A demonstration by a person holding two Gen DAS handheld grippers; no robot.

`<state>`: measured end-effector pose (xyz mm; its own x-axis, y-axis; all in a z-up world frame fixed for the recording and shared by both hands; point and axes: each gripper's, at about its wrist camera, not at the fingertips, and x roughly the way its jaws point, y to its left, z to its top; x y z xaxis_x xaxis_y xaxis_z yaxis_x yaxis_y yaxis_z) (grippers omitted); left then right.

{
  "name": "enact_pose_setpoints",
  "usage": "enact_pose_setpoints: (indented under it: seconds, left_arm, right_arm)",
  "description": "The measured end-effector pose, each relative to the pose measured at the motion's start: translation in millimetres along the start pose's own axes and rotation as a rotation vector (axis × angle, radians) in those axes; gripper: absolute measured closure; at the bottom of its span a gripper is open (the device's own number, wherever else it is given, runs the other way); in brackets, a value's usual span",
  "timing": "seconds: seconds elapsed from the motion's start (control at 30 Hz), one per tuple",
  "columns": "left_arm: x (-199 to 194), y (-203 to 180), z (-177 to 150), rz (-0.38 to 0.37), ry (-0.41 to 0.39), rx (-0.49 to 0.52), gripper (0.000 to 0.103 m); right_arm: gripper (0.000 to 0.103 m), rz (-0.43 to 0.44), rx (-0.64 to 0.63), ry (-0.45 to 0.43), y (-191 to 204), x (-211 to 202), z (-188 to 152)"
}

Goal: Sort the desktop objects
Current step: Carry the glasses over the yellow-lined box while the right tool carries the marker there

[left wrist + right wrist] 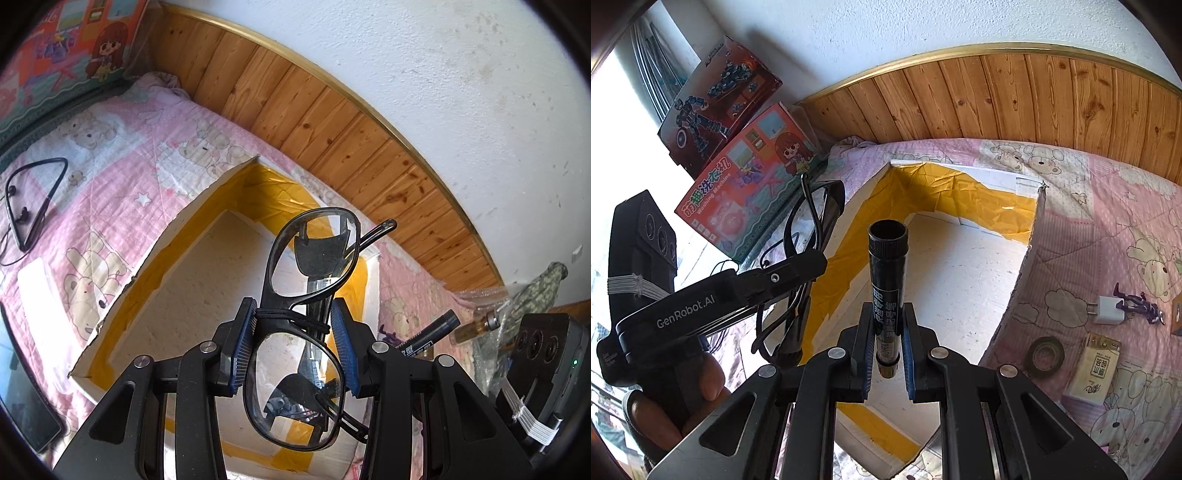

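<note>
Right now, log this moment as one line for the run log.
left gripper: shut on glasses | right gripper: shut on marker | both above foam box | box interior shows nothing inside

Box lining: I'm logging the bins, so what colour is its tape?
Yellow tape lining the white box, clearest from the right wrist.
</note>
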<state>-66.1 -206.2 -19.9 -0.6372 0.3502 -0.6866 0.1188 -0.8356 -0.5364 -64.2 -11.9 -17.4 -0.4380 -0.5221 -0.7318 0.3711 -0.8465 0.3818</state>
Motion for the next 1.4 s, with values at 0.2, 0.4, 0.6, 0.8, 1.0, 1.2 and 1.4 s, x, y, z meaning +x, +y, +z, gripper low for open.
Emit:
enact_pose_setpoints:
  seconds: [0.2,0.4,0.6,0.8,1.0,1.2,1.4]
  left_arm:
    - [14,4,5,0.032,0.018,-0.013,0.061]
    - [25,9,8,0.063,0.034,-0.017,0.061]
    - [30,17,11,0.109,0.044,-0.005,0.061]
    - [35,19,12,0.185,0.048,0.048,0.061]
    - [43,15,9,0.234,0.064,0.107,0.061]
    - [50,12,7,0.261,0.085,0.139,0.061]
    - [54,10,5,0.297,0.093,0.169,0.061]
  right_arm:
    - [0.088,-0.028,-0.021,0.026,-2,15,8]
    - [0.088,-0.055,-0.048,0.050,-3,30,16]
    - [0.088,-0.065,-0.057,0.084,-5,49,24]
    - [0.088,-0.062,-0.035,0.144,-11,71,31]
    - [0.088,-0.087,-0.048,0.210,-15,92,37]
    - [0.088,-0.135,-0.070,0.277,-19,109,48]
    - [0.088,-0.166,-0.068,0.320,-27,125,62]
